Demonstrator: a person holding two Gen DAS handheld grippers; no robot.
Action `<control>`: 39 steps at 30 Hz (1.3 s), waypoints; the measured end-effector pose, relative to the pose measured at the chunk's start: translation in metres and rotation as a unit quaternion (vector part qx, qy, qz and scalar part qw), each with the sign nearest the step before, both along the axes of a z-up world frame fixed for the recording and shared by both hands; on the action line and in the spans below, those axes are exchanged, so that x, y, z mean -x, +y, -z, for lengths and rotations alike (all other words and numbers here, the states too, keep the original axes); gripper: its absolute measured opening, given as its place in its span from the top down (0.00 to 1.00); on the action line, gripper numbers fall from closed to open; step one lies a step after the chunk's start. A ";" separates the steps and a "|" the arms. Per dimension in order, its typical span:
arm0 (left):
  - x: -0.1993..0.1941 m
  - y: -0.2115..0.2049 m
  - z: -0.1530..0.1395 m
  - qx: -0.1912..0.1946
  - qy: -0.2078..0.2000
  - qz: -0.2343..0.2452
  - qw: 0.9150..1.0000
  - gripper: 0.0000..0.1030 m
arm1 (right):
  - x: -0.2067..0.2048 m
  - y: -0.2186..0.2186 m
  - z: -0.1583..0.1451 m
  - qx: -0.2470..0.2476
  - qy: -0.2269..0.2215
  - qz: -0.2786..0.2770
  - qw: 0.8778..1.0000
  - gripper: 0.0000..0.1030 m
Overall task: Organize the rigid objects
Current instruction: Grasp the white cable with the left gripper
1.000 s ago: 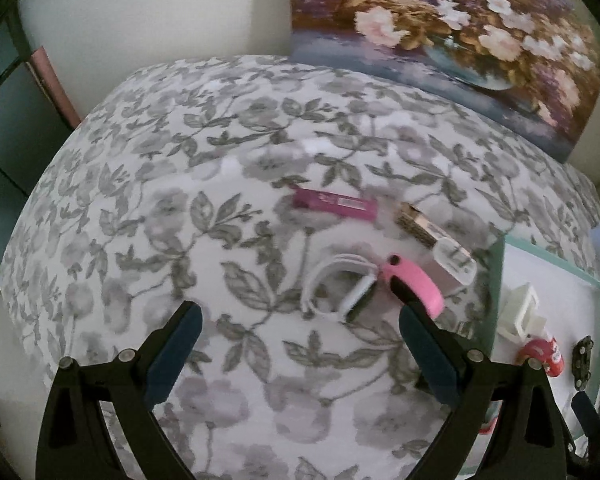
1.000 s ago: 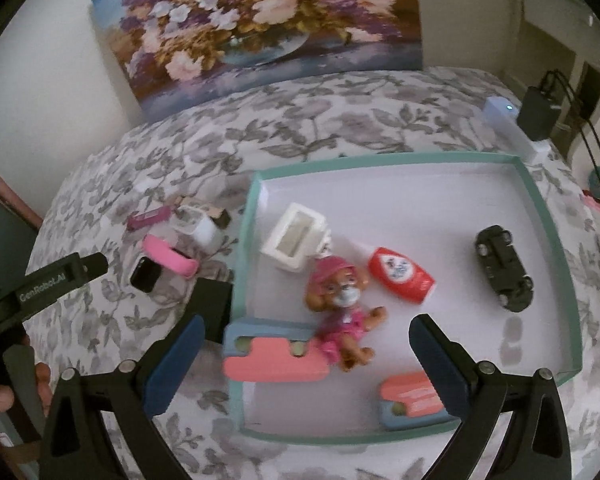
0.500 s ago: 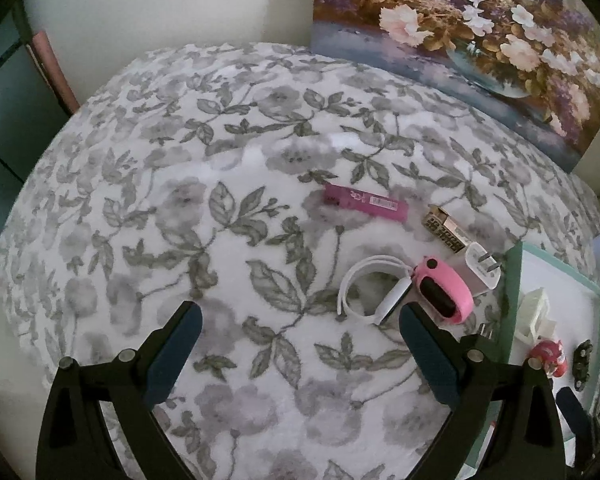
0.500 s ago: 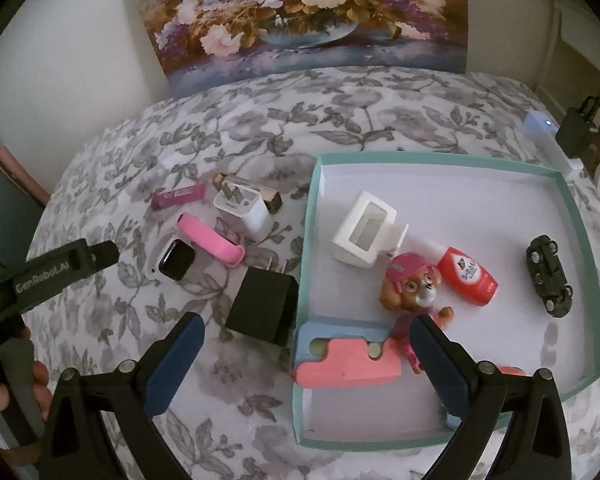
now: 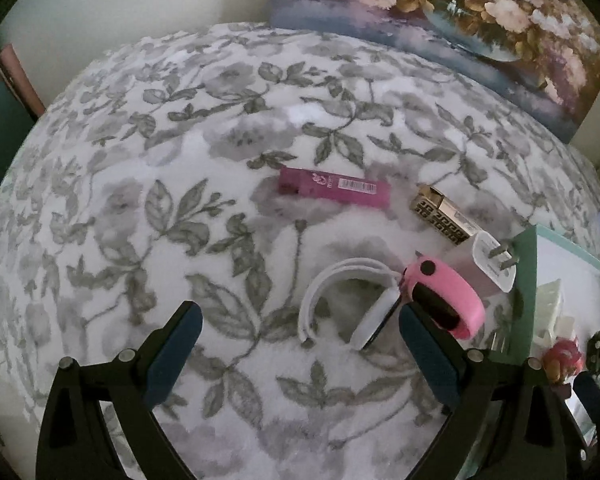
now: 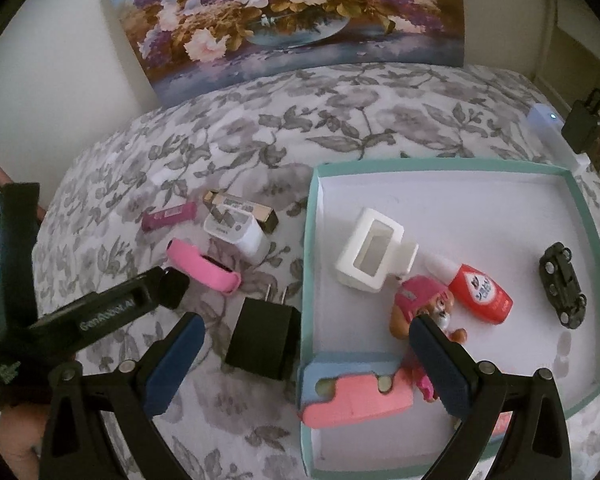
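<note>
My left gripper (image 5: 298, 320) is open and hovers low over the flowered cloth. Its right finger is close to a white smartwatch (image 5: 356, 304) and a pink band (image 5: 444, 296). Behind them lie a white charger (image 5: 488, 264), a gold box (image 5: 440, 216) and a magenta tube (image 5: 334, 188). My right gripper (image 6: 306, 328) is open above a black charger (image 6: 266, 336) and the left wall of the teal tray (image 6: 308, 240). In the tray are a white holder (image 6: 374, 256), a pup figure (image 6: 420, 304), a red bottle (image 6: 480, 292), a black toy car (image 6: 562, 290) and a pink and blue block (image 6: 352, 392).
A flower painting (image 6: 292, 16) leans against the wall behind the table. A white device (image 6: 548, 128) and a black plug (image 6: 582, 124) sit at the far right edge. The left tool's black body (image 6: 100, 314) and a hand (image 6: 16, 432) fill the right wrist view's lower left.
Both grippers came lower and closer to the loose items left of the tray. The right wrist view shifted left, bringing the black charger between its fingers. Both stayed open.
</note>
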State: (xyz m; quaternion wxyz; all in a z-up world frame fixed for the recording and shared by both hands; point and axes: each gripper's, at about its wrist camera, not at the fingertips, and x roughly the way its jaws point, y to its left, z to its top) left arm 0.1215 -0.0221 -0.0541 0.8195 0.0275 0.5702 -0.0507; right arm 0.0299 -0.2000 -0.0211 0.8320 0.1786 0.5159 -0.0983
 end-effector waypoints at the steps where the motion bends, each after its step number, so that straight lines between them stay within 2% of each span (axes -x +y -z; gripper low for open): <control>1: -0.001 -0.001 0.001 0.002 0.000 0.002 1.000 0.04 | -0.002 0.000 0.000 0.002 -0.001 0.000 1.000 0.00; 10: -0.015 -0.013 0.013 -0.006 -0.004 0.019 1.000 0.06 | -0.018 0.001 0.006 0.005 0.002 -0.005 1.000 0.00; 12: -0.018 -0.013 0.016 0.003 -0.001 0.021 1.000 0.18 | -0.019 0.000 0.007 0.005 0.003 -0.005 1.000 0.00; 14: -0.020 -0.012 0.019 0.024 0.004 0.019 1.000 0.23 | -0.020 -0.001 0.008 0.003 0.004 -0.004 1.000 0.00; 16: -0.021 -0.014 0.021 0.025 0.005 0.021 0.999 0.26 | -0.020 -0.002 0.010 0.000 0.006 -0.003 1.000 0.00; 22: -0.019 -0.023 0.019 0.030 0.003 0.041 0.999 0.45 | -0.018 -0.006 0.011 -0.006 0.009 0.003 1.000 0.00; 27: -0.019 -0.029 0.017 0.028 0.004 0.043 0.999 0.45 | -0.018 -0.006 0.011 -0.007 0.009 0.000 1.000 0.00; 39: 0.002 -0.008 0.001 0.028 0.037 0.016 0.999 0.46 | -0.011 -0.001 0.006 -0.014 0.006 -0.009 1.000 0.00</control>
